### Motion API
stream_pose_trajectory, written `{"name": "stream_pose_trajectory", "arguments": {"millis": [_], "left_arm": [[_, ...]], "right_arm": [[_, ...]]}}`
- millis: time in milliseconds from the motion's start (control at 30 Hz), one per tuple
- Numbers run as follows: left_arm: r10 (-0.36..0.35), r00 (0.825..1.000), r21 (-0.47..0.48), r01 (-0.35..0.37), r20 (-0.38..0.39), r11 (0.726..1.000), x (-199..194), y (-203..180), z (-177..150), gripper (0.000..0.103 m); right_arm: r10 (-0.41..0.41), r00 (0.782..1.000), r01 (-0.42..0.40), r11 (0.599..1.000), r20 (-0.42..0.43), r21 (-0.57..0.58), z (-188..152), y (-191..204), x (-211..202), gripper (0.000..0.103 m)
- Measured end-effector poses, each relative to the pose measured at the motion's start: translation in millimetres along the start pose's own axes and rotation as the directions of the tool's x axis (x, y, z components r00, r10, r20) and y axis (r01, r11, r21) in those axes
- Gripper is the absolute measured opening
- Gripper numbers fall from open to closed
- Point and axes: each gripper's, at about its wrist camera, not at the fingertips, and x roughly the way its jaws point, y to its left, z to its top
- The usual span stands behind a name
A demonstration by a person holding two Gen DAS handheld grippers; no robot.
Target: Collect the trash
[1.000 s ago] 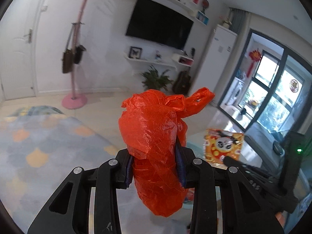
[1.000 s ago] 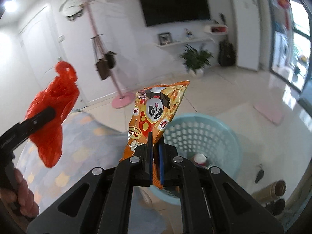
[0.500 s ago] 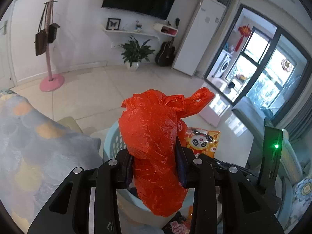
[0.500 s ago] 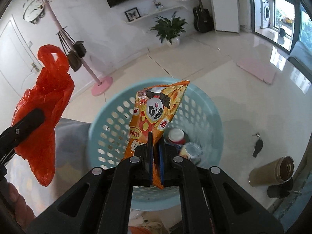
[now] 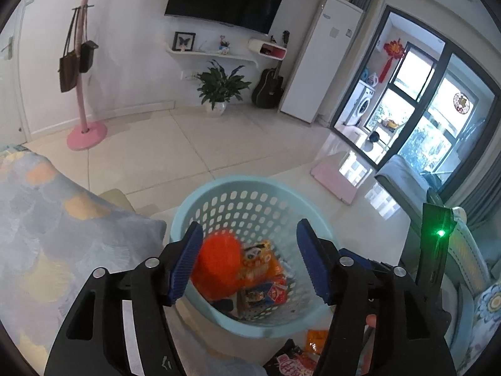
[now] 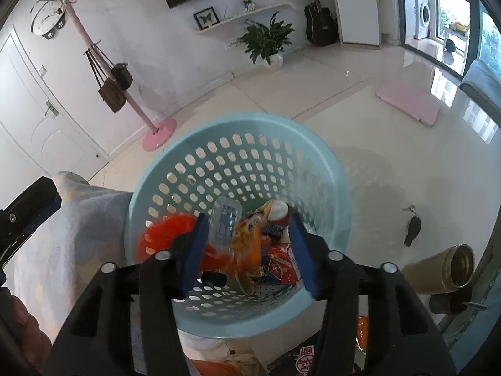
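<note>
A light blue perforated basket (image 5: 250, 188) (image 6: 238, 125) stands on the floor below both grippers. Inside lie the orange plastic bag (image 5: 216, 266) (image 6: 162, 235), the orange panda snack bag (image 5: 260, 260) (image 6: 247, 241), a clear bottle (image 6: 224, 222) and other wrappers. My left gripper (image 5: 247, 263) is open and empty above the basket. My right gripper (image 6: 247, 250) is open and empty above it too. The left gripper's tip shows at the left edge of the right wrist view (image 6: 28, 206).
A patterned grey cover (image 5: 47, 235) lies left of the basket. More wrappers (image 5: 294, 360) (image 6: 313, 357) lie below it. A metal flask (image 6: 444, 269) and keys (image 6: 411, 225) lie on the floor at right. A pink coat stand (image 5: 84, 125) and plant (image 5: 219, 91) stand by the far wall.
Both grippers have opened. The orange bag and the panda snack bag have dropped into the basket. Both views now look down into it.
</note>
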Motion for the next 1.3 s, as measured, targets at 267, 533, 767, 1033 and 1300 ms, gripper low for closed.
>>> {"name": "stream_pose_trajectory", "arguments": {"millis": [267, 533, 767, 1033, 1300], "left_arm": [[0.003, 0.996, 0.012, -0.004, 0.084, 1.000, -46.7, -2.3, 1.4, 0.067], [0.060, 0.975, -0.007, -0.059, 0.215, 0.998, -116.2, 4.5, -4.4, 0.081], [0.109, 0.949, -0.054, -0.097, 0.294, 0.994, -176.5, 12.1, -31.8, 0.084], [0.261, 0.908, -0.091, -0.245, 0.327, 0.965, -228.6, 18.9, -66.8, 0.084], [0.345, 0.871, -0.167, -0.304, 0.349, 0.938, -260.1, 23.7, -102.1, 0.090]], "right_arm": [[0.023, 0.998, -0.020, 0.999, 0.053, -0.050, -2.1, 23.5, -37.7, 0.050], [0.077, 0.991, -0.064, 0.991, 0.113, -0.120, -13.9, 60.8, -85.0, 0.050], [0.074, 0.974, -0.018, 0.968, 0.213, -0.252, -44.7, 111.0, -138.3, 0.055], [0.043, 0.929, 0.077, 0.949, 0.368, -0.307, -79.7, 149.7, -195.1, 0.055], [0.079, 0.904, 0.074, 0.939, 0.421, -0.335, -102.8, 165.9, -224.2, 0.056]]}}
